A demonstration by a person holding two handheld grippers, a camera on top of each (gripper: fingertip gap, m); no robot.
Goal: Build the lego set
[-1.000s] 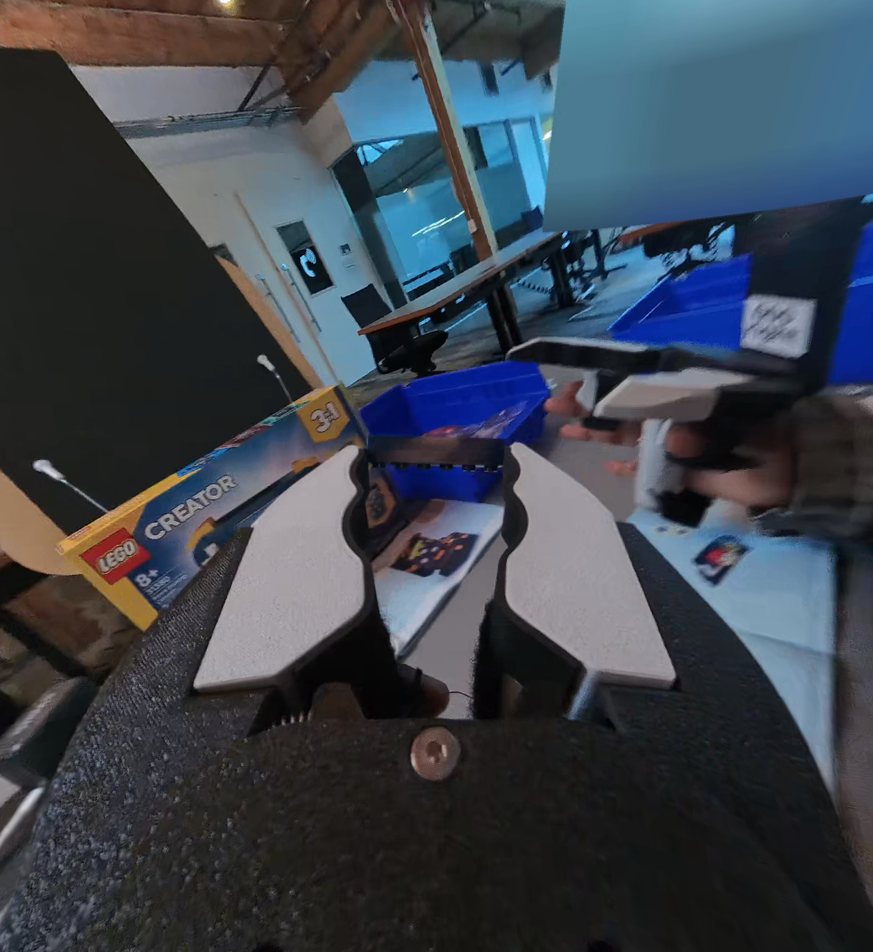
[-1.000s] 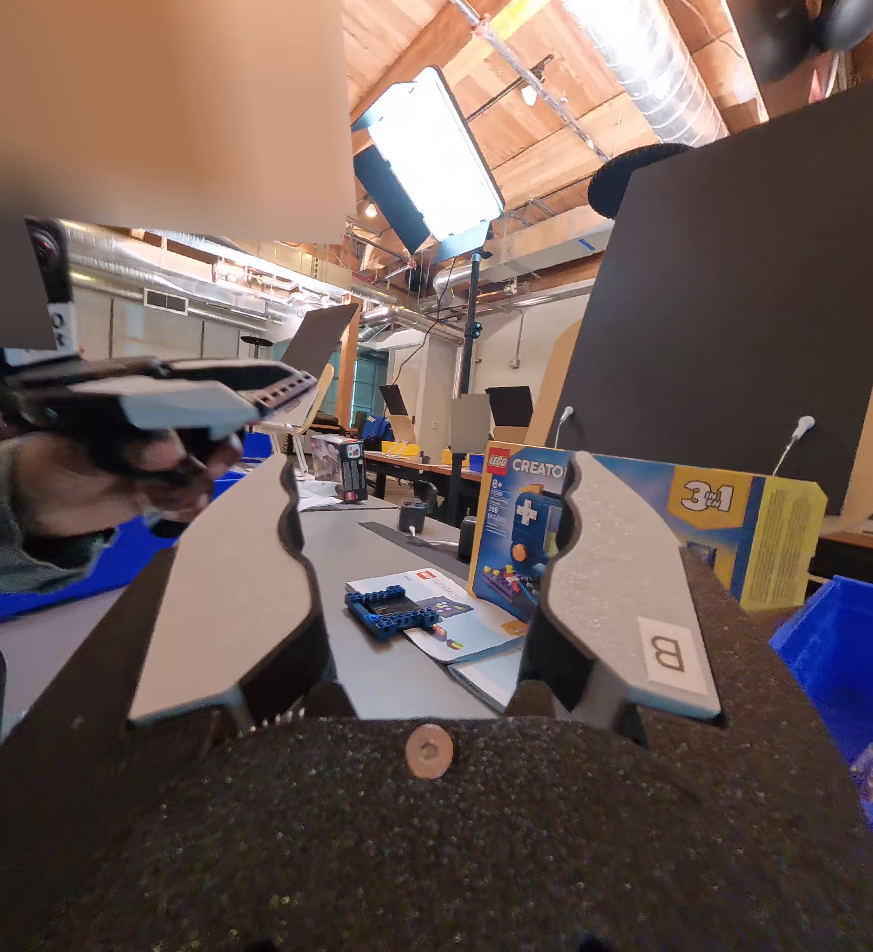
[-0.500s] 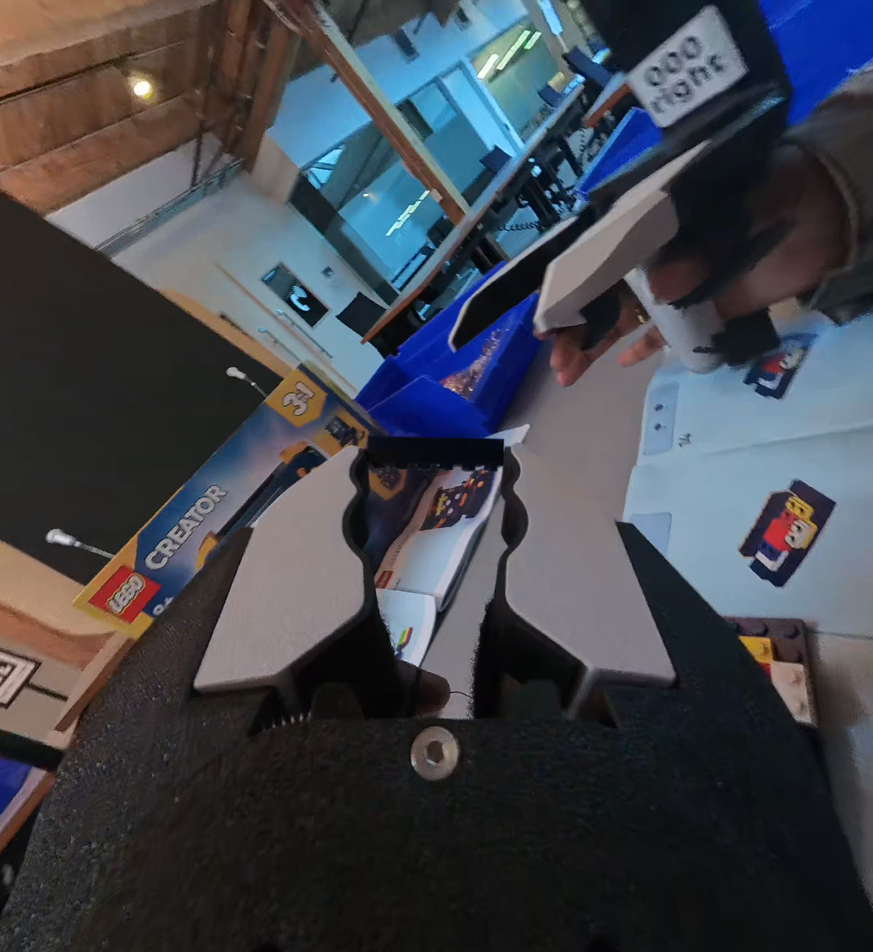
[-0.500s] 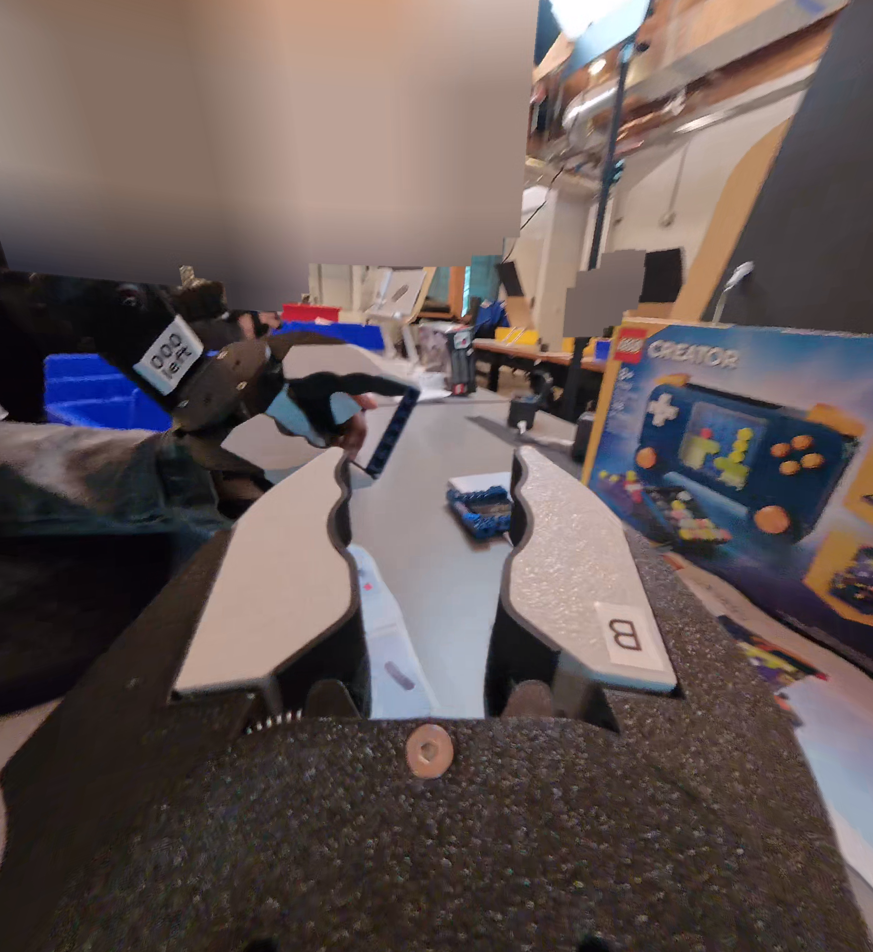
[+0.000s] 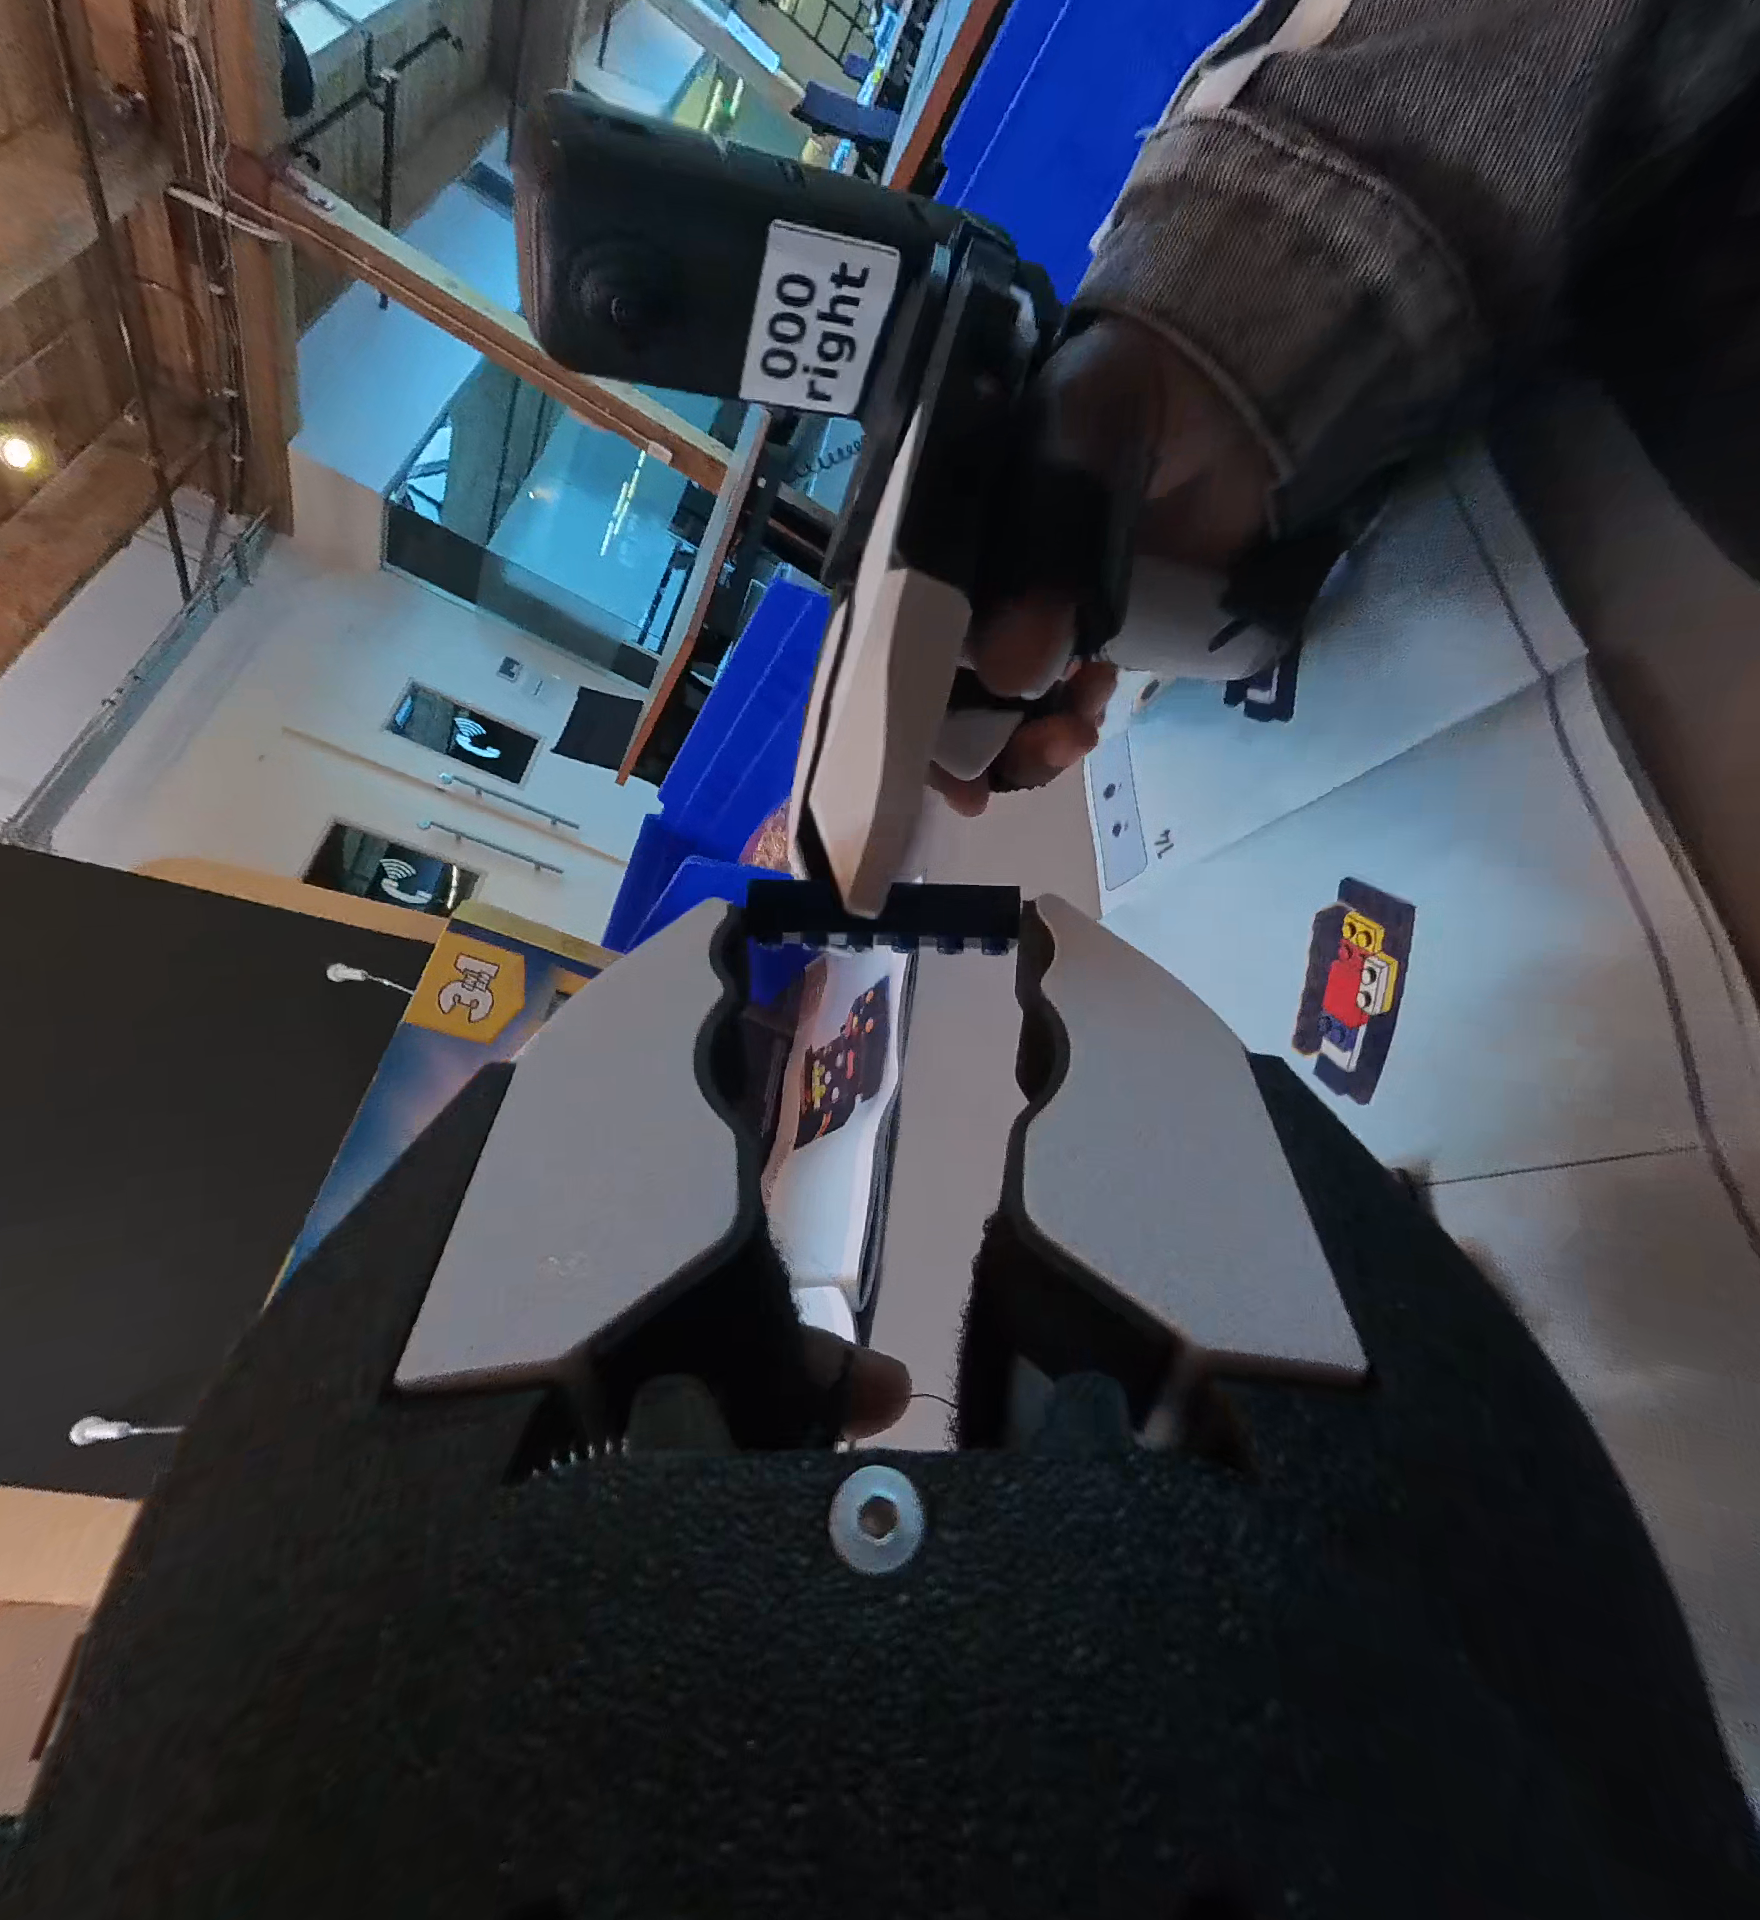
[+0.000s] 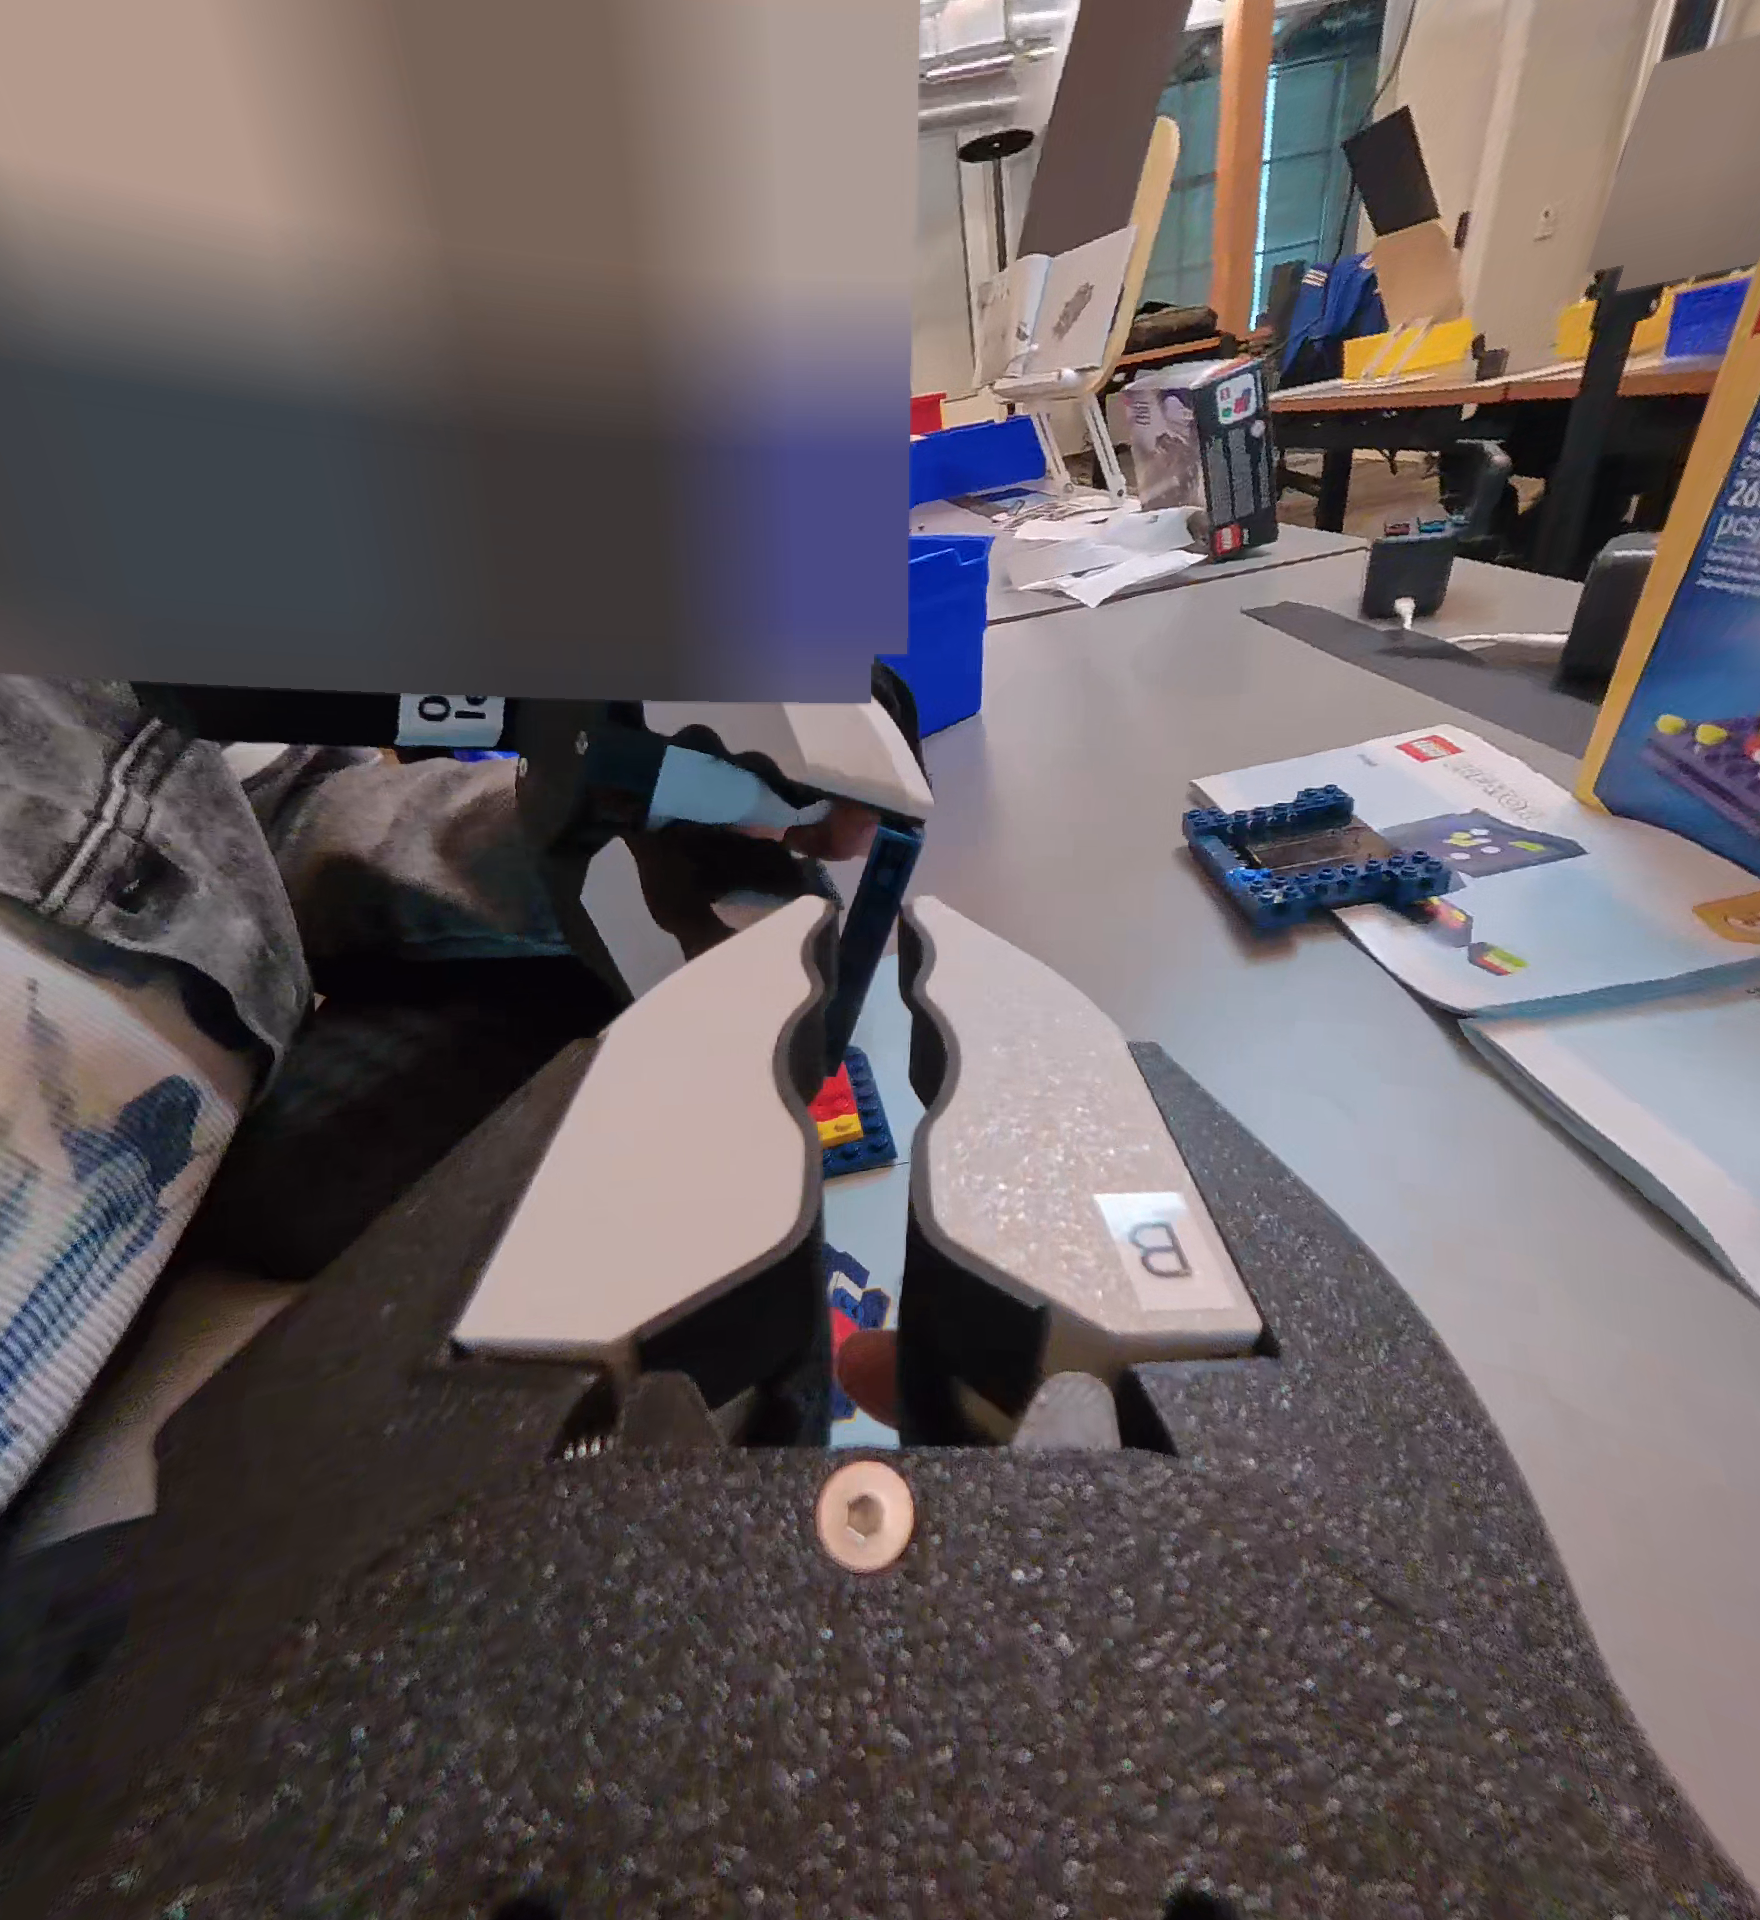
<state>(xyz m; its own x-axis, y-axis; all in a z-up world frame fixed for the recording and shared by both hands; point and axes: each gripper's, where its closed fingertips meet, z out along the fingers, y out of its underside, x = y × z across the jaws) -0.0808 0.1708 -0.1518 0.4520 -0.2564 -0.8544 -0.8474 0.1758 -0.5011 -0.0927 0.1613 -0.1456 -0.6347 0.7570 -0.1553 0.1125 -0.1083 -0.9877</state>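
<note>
Both jaws clamp one dark blue brick: left gripper across its ends, right gripper on its faces, above the table; light, stiff, probably slick plastic, best held mid-length

Bright, even indoor light, bluish cast in the left wrist view, strong wide-angle bending at edges, sleeve blurred at left edge.
</note>
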